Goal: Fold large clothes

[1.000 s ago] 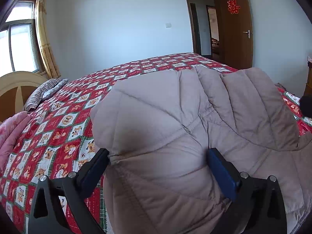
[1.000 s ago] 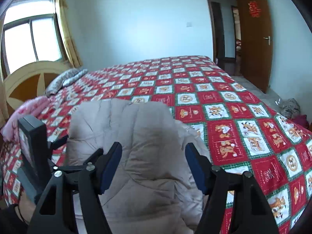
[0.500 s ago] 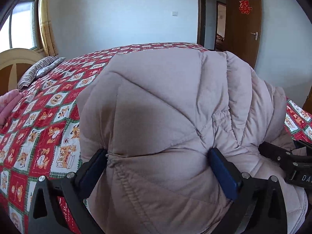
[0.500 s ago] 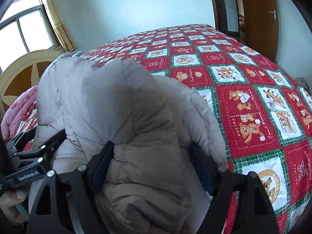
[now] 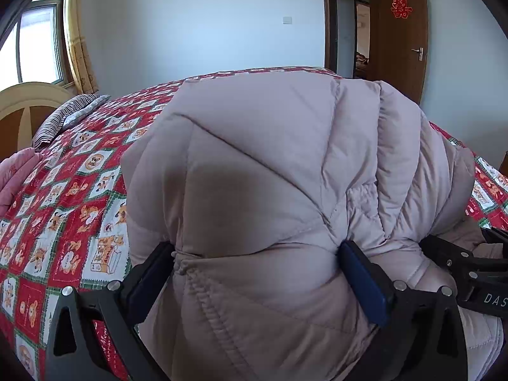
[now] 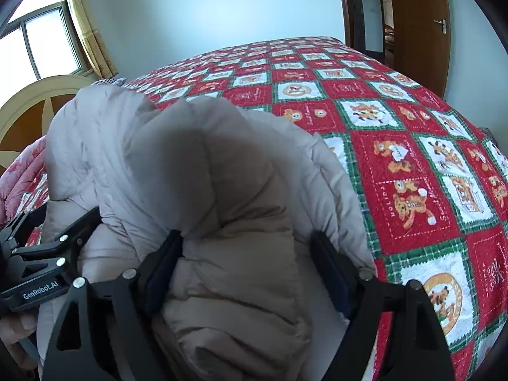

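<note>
Both grippers have come down since a second ago, carrying the coat (image 5: 270, 190) onto the bed (image 5: 63, 209); fold probably landed. Left gripper (image 5: 257, 254): jaws wide, pads pinching a thick wad of coat. Right gripper (image 6: 250, 247): jaws have just been opening, coat between them (whether the pads press, unclear). Count: one coat, two grippers, one striped pillow (image 5: 66, 117), one door (image 6: 416, 28).

A bed with a red checked quilt (image 6: 397, 120) carries the puffy beige coat (image 5: 254, 174), with a striped pillow (image 5: 63, 117) and pink blanket (image 5: 12, 177) toward its headboard (image 6: 35, 101).
</note>
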Demonstrator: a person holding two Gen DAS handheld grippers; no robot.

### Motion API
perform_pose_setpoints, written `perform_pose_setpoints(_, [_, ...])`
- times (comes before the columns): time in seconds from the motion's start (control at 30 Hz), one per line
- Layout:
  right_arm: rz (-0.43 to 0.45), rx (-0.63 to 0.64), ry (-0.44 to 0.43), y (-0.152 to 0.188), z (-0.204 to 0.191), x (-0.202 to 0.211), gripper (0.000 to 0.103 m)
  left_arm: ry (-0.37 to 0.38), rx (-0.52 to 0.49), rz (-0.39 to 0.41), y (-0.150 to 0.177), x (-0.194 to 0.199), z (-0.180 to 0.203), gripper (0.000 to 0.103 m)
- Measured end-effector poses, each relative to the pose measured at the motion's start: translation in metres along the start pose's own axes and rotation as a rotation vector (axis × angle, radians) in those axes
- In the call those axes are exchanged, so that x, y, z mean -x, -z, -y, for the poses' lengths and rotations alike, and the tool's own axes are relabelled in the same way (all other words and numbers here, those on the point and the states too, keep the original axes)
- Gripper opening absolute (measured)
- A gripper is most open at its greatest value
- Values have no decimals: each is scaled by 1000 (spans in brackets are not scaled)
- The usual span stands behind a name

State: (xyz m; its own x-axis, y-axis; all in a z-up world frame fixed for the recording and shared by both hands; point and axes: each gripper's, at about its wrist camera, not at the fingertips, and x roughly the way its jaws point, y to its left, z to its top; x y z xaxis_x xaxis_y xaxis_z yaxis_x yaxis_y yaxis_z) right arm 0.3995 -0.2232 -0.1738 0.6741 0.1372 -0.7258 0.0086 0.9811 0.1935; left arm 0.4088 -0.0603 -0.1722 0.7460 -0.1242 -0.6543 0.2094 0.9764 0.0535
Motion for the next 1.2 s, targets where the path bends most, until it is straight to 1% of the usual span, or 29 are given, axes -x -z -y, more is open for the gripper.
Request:
perform_pose_setpoints(0.1, [-5, -15, -16, 0, 3, -3, 84, -1, 1, -4, -1, -1, 2, 102])
perform_pose_setpoints(0.2, [-18, -12, -9, 0, 1, -5, 85, -3, 0, -13, -2, -2, 1, 102])
perform_pose_setpoints(0.27, [-38, -1, -17, -2, 0, -4, 85, 23, -17, -36, -4, 4, -3, 102])
perform_pose_setpoints(0.3, [-59, -2, -47, -5, 2, -1, 85, 51, -14, -41, -4, 13, -9, 102])
perform_pose_setpoints(0.33, [-69, -23, -98, -8, 8, 6, 85, 79, 11, -27, -2, 25, -19, 102])
perform_pose_setpoints(0.37, [-61, -53, -150, -9, 17, 15, 86, 103, 38, -5, 2, 38, -30, 102])
perform_pose_setpoints(0.4, [-43, -84, -178, -10, 26, 24, 88, 119, 61, 29, 8, 54, -44, 102])
perform_pose_setpoints(0.43, [-25, -116, -194, -9, 36, 32, 92, 121, 76, 48, 14, 65, -55, 102])
perform_pose_setpoints(0.47, [-14, -140, -184, -7, 46, 36, 94, 137, 91, 55, 19, 72, -65, 102])
perform_pose_setpoints(0.5, [-11, -153, -172, -6, 52, 38, 99, 174, 120, 51, 25, 76, -76, 102])
perform_pose_setpoints(0.53, [-20, -159, -178, -5, 55, 35, 100, 211, 148, 30, 29, 75, -83, 102])
perform_pose_setpoints(0.63, [-52, -191, -248, -1, 60, 22, 100, 319, 201, -55, 35, 57, -87, 102])
perform_pose_setpoints(0.67, [-63, -198, -286, 1, 59, 17, 100, 362, 215, -71, 37, 51, -84, 102])
perform_pose_setpoints(0.7, [-78, -199, -324, 3, 58, 14, 99, 424, 233, -90, 38, 43, -81, 102])
perform_pose_setpoints(0.77, [-109, -195, -364, 8, 56, 5, 94, 459, 267, -93, 39, 32, -77, 102])
perform_pose_setpoints(0.8, [-125, -200, -387, 9, 56, 2, 86, 474, 272, -86, 38, 29, -75, 102])
perform_pose_setpoints(0.83, [-139, -214, -429, 10, 57, 0, 69, 468, 257, -76, 36, 30, -72, 102])
perform_pose_setpoints(0.87, [-149, -227, -477, 11, 57, 0, 61, 448, 228, -66, 34, 34, -67, 98])
perform_pose_setpoints(0.9, [-149, -218, -491, 11, 54, 3, 48, 431, 183, -51, 30, 41, -60, 83])
perform_pose_setpoints(0.93, [-145, -199, -483, 11, 50, 7, 41, 409, 141, -28, 27, 51, -55, 68])
perform_pose_setpoints(0.97, [-141, -184, -470, 11, 44, 12, 38, 377, 97, -2, 23, 62, -50, 63])
perform_pose_setpoints(1.0, [-135, -184, -475, 10, 39, 16, 35, 351, 64, 16, 20, 72, -48, 55])
perform_pose_setpoints(1.03, [-133, -195, -495, 11, 34, 18, 33, 335, 52, 33, 18, 82, -50, 48])
perform_pose_setpoints(1.1, [-128, -209, -540, 12, 21, 19, 32, 296, 36, 65, 15, 104, -60, 44])
perform_pose_setpoints(1.2, [-113, -203, -617, 9, -15, 22, 30, 201, -4, 102, 12, 141, -84, 42])
